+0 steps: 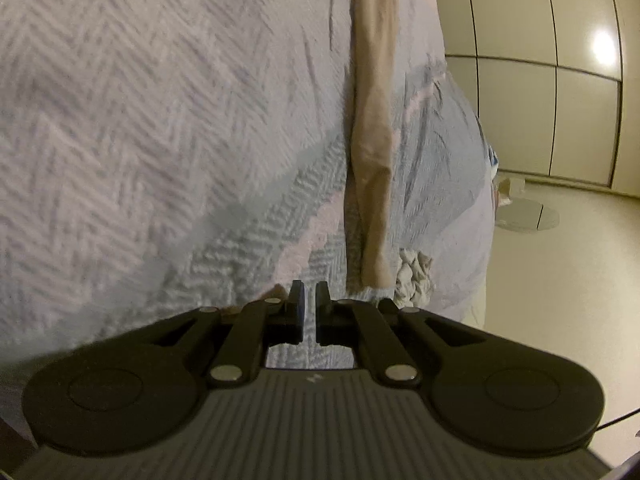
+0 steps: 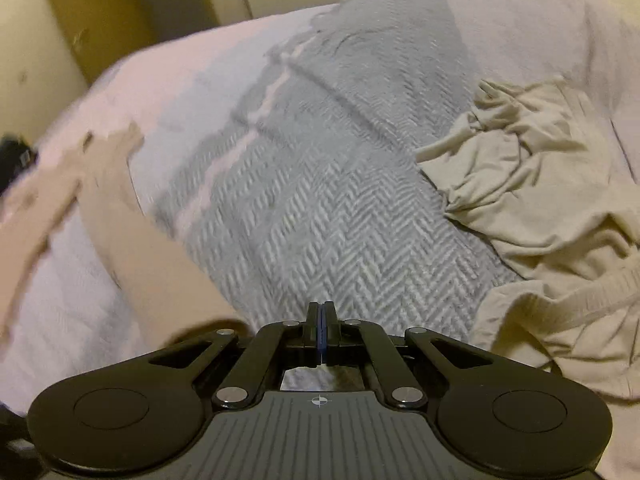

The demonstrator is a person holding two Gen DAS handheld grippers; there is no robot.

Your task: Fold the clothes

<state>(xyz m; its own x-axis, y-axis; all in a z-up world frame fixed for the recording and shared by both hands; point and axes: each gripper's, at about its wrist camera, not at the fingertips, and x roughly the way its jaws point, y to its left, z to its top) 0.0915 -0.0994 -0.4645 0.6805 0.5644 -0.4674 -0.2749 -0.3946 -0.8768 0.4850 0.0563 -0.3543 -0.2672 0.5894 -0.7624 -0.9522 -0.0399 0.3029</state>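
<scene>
The left gripper (image 1: 309, 300) has its jaws a little apart with nothing between them, held over the herringbone blanket (image 1: 160, 120). The right gripper (image 2: 321, 320) has its jaws pressed together; whether it pinches cloth I cannot tell. A tan garment (image 2: 132, 248) stretches leftward from beside it, blurred; in the left view it hangs as a long strip (image 1: 374, 140). A cream garment (image 2: 540, 200) lies crumpled to the right. The tan piece seems the one in hand; it likely needs spreading flat before a fold.
</scene>
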